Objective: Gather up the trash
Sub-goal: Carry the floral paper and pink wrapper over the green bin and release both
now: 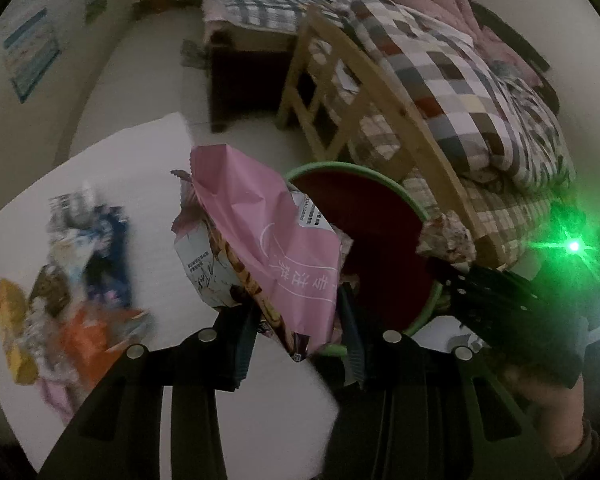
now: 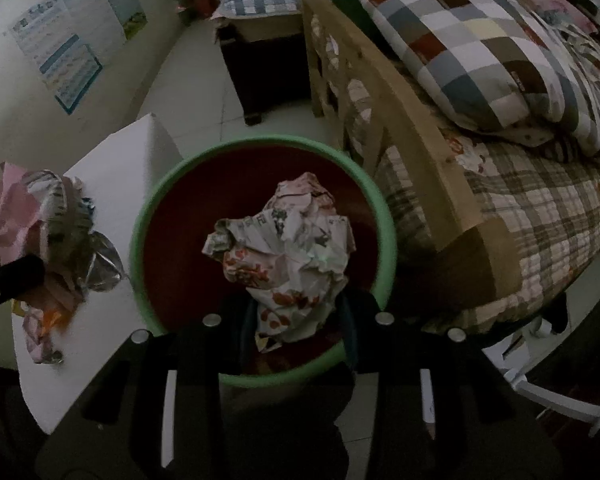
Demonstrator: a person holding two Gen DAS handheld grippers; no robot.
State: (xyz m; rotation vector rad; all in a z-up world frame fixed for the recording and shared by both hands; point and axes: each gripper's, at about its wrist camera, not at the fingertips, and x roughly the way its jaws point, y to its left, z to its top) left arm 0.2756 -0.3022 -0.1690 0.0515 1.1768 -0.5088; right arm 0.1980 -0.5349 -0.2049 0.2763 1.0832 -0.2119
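Bedding takes up most of the room: a bed (image 2: pixel 540 208) with a checked quilt (image 2: pixel 480 52) and a wooden end frame (image 2: pixel 412 128) fills the right side, and a second bed with a plaid cover (image 1: pixel 260 0) stands farther back. Posters (image 2: pixel 68 40) hang on the pale wall to the left. Nearer, a white table (image 1: pixel 148 208) carries a blurred heap of wrappers (image 1: pixel 72 280) in orange, yellow, blue and pink.

Just beside the table's edge, at the foot of the wooden frame, sits a bin (image 2: pixel 384 216) with a green rim and a dark red inside.

Both tools point steeply down. The left gripper (image 1: pixel 296 320) is clamped on a pink snack bag (image 1: pixel 268 240), crumpled and printed with white lettering; the bag hangs over the table's edge, right at the bin's rim. The right gripper (image 2: pixel 296 320) is closed on a crumpled paper wad (image 2: pixel 292 248), white with red-orange print, held directly above the bin's opening. From the left camera that wad (image 1: pixel 448 236) shows at the tips of the other tool, over the far side of the bin (image 1: pixel 380 216), beside a bright green light (image 1: pixel 574 246).
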